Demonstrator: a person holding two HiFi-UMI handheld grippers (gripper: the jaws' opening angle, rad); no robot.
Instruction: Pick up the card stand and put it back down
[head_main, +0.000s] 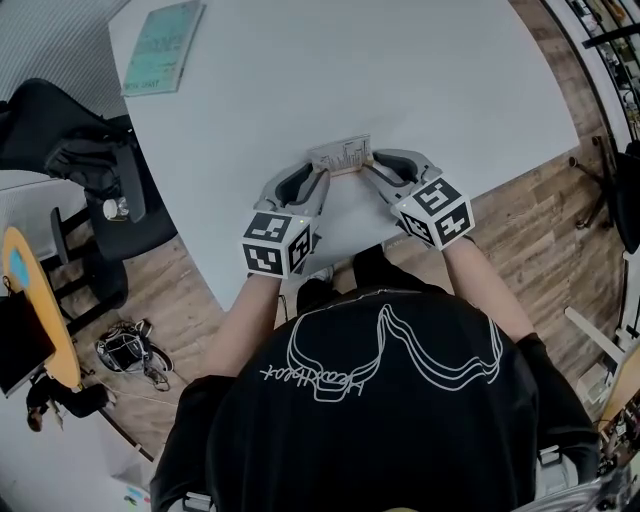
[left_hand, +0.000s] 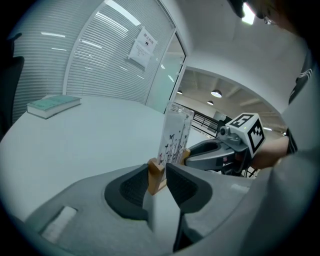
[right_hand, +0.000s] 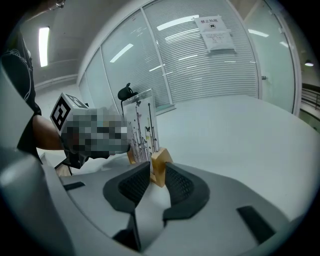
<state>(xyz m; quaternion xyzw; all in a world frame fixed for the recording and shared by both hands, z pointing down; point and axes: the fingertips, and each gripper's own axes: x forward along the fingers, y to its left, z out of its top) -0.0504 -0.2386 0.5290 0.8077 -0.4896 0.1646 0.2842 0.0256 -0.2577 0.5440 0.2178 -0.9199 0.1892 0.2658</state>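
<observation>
From the head view we see the card stand (head_main: 342, 157): a pale printed card upright in a slim wooden base. It stands on the white table (head_main: 350, 70), well apart from the teal book (head_main: 160, 45), to the right of it and closer to the person. Its long axis runs left to right, between the left gripper (head_main: 322, 172) and the right gripper (head_main: 368, 165), one at each end.

In the left gripper view the card (left_hand: 175, 135) shows small dark butterfly marks and stands far right of the book (left_hand: 52, 105). The left gripper (left_hand: 159, 175) has the near wooden end between its jaws. They flank it slightly apart and we see no firm squeeze. The base runs away from us towards the right gripper (left_hand: 192, 156).

In the right gripper view the right gripper (right_hand: 157, 172) is clamped on the other wooden end of the stand (right_hand: 142, 130), and the card rises upright just beyond its tips.
</observation>
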